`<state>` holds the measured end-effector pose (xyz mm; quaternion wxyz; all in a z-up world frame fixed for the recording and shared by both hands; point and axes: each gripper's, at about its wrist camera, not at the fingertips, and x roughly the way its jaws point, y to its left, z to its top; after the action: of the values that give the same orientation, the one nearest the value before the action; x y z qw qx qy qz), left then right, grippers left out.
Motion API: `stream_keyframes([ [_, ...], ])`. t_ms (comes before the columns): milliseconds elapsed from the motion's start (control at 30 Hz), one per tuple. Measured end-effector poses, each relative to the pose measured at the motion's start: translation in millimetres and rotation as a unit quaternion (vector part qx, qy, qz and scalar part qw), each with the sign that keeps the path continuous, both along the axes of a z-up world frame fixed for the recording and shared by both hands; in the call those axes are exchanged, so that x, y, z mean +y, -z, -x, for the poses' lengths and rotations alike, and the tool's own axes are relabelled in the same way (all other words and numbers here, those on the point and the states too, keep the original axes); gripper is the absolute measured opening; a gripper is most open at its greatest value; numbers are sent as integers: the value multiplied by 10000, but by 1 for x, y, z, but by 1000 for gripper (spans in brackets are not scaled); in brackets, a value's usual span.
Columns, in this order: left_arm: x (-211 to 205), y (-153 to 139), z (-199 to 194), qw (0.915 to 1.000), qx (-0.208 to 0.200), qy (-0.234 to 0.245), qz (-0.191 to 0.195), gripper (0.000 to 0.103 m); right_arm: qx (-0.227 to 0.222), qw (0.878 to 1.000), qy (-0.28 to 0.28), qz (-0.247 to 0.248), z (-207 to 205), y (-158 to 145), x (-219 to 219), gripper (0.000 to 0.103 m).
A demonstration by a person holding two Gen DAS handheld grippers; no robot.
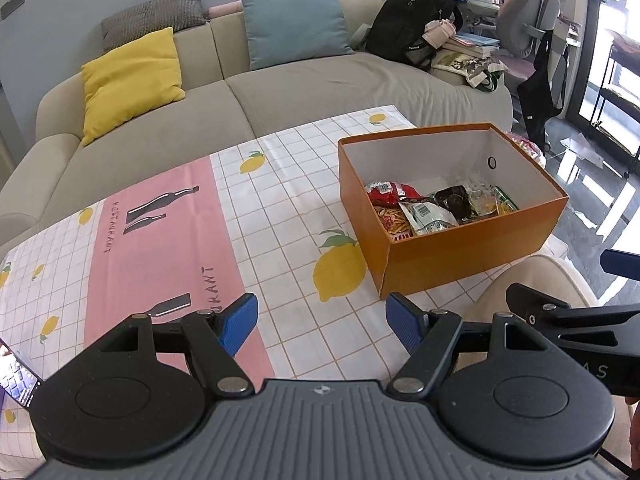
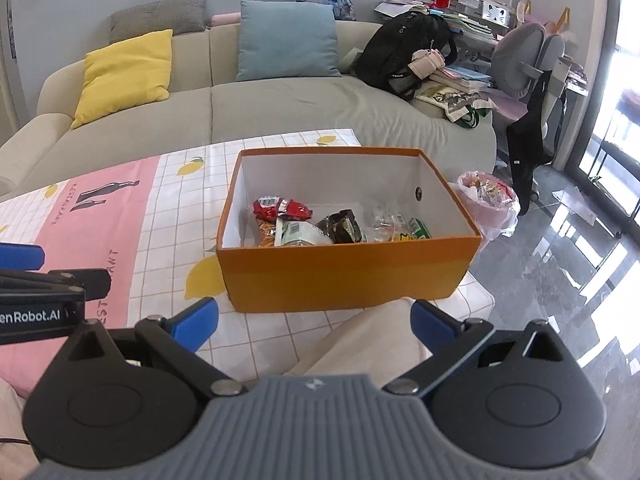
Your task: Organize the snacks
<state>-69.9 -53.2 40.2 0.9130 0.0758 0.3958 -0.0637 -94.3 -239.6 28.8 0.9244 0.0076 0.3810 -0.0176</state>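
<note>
left gripper [image 1: 322, 322]: jaws spread wide, nothing between them, hovering above the bench [image 1: 280, 184] over its pink-and-lemon cloth. right gripper [image 2: 316, 320]: jaws likewise spread and empty, near the bench's front edge.

orange box [image 1: 472, 256] sits on the right part of the bench, open top. snacks lie inside it on the floor of the box: red packet [image 1: 390, 192], white-green packet [image 1: 426, 214], dark wrapped item [image 1: 454, 198], clear wrapped pieces [image 1: 486, 200] toward the right end. a packet with orange stick-like contents [image 1: 394, 220] lies under the red and white ones.

left view only: a phone screen [image 1: 16, 376] at the bench's lower left edge; part of the right gripper's black frame enters at the right edge.

right view only: a pink bag of rubbish [image 2: 486, 204] standing on the floor just beyond the box's right end (only a sliver shows in the left view); the left gripper's blue pad [image 2: 20, 258] and labelled body at the left edge.

both views: beige sofa [image 1: 160, 136] behind the bench with yellow cushion [image 1: 130, 80] and blue cushion [image 1: 294, 24], black backpack [image 1: 412, 20] at its right end.
</note>
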Motion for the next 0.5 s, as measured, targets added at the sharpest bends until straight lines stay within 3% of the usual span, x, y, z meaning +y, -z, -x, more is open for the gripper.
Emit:
stream_keyframes([
  [500, 1, 0, -1, 10000, 6, -26, 30, 86, -27, 10000, -14, 38, 0, -2, -1, 100],
])
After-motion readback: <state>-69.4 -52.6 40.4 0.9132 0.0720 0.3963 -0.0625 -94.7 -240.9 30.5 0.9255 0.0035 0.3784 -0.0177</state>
